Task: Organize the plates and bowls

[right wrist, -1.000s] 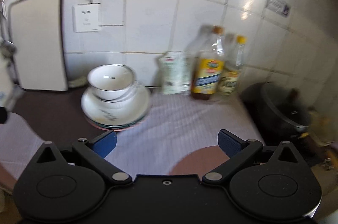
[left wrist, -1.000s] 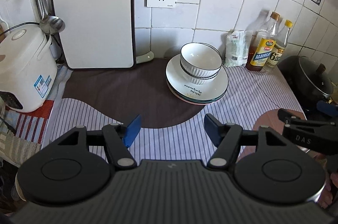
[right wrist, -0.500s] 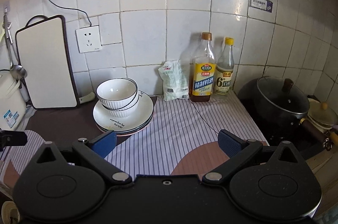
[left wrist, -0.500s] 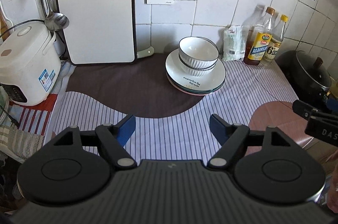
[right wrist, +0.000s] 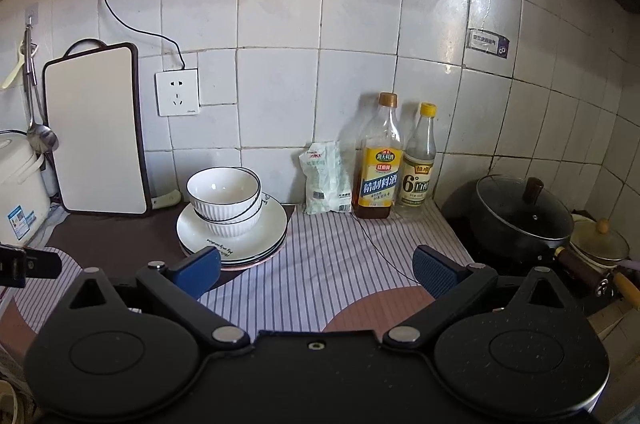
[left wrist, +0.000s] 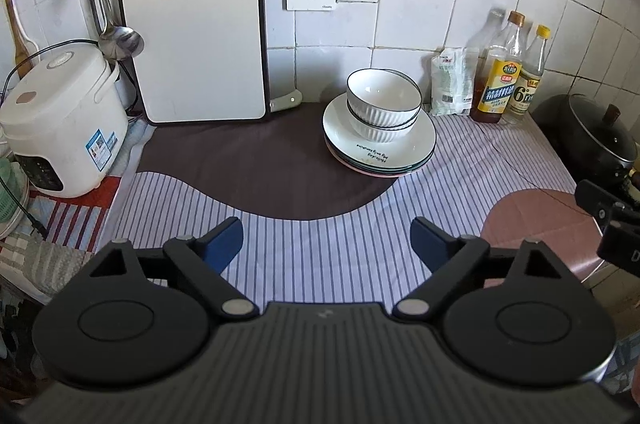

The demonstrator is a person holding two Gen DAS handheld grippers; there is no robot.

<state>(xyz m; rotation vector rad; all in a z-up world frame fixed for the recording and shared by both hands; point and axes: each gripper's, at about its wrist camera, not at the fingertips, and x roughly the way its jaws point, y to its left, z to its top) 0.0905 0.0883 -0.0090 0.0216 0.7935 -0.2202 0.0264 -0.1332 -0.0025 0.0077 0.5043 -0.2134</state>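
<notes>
Striped cloth [left wrist: 328, 256] covers my bench. White plates [left wrist: 380, 148] sit stacked at one o'clock, two bowls [left wrist: 383, 104] nested on top. My left tool [left wrist: 326, 236] has just been opening, empty. My right tool [right wrist: 316, 270] gapes wide, empty too.

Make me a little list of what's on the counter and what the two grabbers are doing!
bowls: two bowls nested, on top of the plates
plates: plates in a stack on the cloth
left gripper: fingers have just been opening, nothing between them
right gripper: open, nothing held
beside plates: bag, two bottles
against wall: board
far left: cooker
far right: pot
</notes>
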